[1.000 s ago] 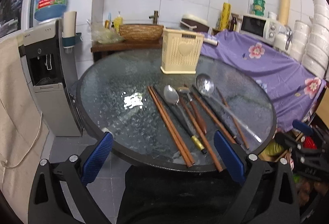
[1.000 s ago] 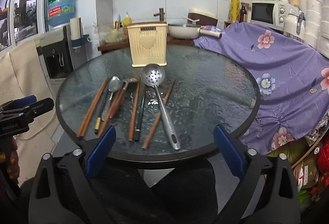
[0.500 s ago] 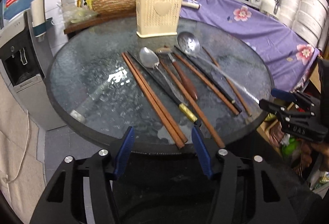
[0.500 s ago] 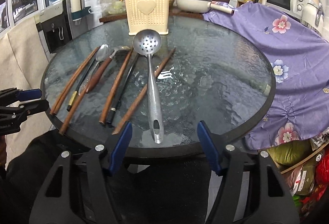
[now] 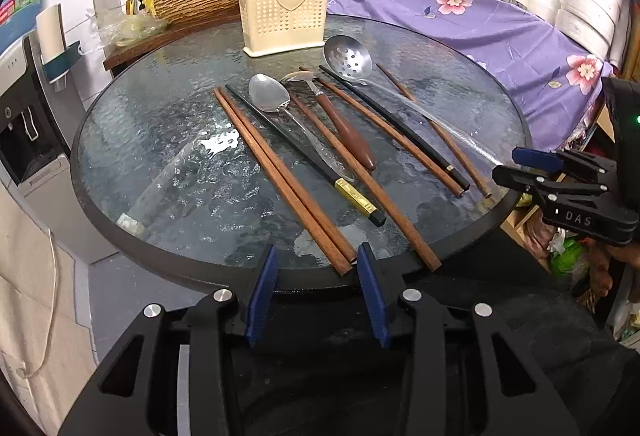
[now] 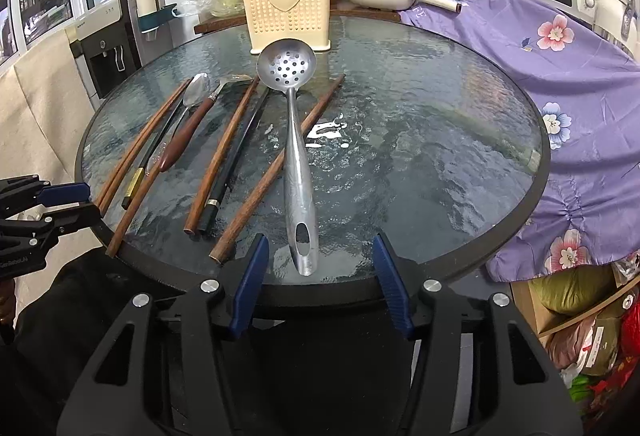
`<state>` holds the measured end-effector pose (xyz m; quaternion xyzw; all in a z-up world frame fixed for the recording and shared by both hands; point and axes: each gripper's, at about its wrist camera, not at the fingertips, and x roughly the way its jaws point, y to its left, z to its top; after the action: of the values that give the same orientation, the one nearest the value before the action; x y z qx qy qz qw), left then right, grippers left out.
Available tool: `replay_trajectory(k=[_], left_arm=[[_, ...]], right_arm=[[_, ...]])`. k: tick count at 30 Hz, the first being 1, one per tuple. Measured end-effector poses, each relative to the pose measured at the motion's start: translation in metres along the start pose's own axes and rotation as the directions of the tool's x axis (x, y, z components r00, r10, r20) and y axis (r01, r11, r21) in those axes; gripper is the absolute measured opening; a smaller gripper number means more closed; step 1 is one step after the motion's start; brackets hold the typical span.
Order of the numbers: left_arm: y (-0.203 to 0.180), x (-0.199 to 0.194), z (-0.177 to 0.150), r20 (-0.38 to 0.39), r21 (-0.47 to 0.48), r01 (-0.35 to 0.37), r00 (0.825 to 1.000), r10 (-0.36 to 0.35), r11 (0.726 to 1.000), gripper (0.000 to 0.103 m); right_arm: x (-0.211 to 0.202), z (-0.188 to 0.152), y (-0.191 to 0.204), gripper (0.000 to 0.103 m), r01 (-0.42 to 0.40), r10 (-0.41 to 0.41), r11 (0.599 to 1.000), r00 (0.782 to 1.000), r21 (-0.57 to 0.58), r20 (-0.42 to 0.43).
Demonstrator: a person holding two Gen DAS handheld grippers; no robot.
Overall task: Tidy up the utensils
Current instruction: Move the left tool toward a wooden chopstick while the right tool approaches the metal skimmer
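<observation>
Two blue-padded black grippers hover at the near rim of the round glass-topped table (image 5: 120, 140). Left gripper (image 5: 316, 292): jaws apart, just been closing, nothing pinched; the near ends of a pair of brown wooden chopsticks (image 5: 280, 176) lie just ahead, between the pads. Right gripper (image 6: 320, 288): jaws likewise parted and just been closing (nothing gripped); the silver perforated metal skimmer (image 6: 298, 164) lies ahead, handle end between the pads. Beyond stands a cream perforated plastic utensil holder (image 6: 288, 4).

slotted ladle (image 6: 294, 124): steel, flat, bowl toward holder | wooden chopsticks (image 5: 280, 176): fanned beside spoon (image 5: 270, 98) on glass table | cream utensil holder (image 5: 285, 9): upright, far edge
</observation>
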<state>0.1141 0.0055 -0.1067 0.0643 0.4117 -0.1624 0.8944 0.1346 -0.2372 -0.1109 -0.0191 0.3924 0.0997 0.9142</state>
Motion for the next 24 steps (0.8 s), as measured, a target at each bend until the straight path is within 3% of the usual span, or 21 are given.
replay_trajectory(k=[5, 14, 24], left_arm=[[0.000, -0.002, -0.003, 0.007, 0.040, -0.010, 1.000, 0.010, 0.999, 0.032], [0.003, -0.005, -0.006, 0.016, 0.057, -0.007, 1.000, 0.006, 0.998, 0.032], [0.017, -0.001, -0.002, 0.025, -0.016, -0.047, 0.999, 0.048, 0.999, 0.032]], right_arm=[[-0.004, -0.005, 0.003, 0.048, -0.004, 0.004, 1.000, 1.000, -0.027, 0.014], [-0.006, -0.007, 0.001, 0.048, -0.012, 0.012, 1.000, 1.000, -0.029, 0.015], [-0.004, -0.004, 0.000, 0.048, 0.005, -0.005, 1.000, 1.000, -0.012, 0.021]])
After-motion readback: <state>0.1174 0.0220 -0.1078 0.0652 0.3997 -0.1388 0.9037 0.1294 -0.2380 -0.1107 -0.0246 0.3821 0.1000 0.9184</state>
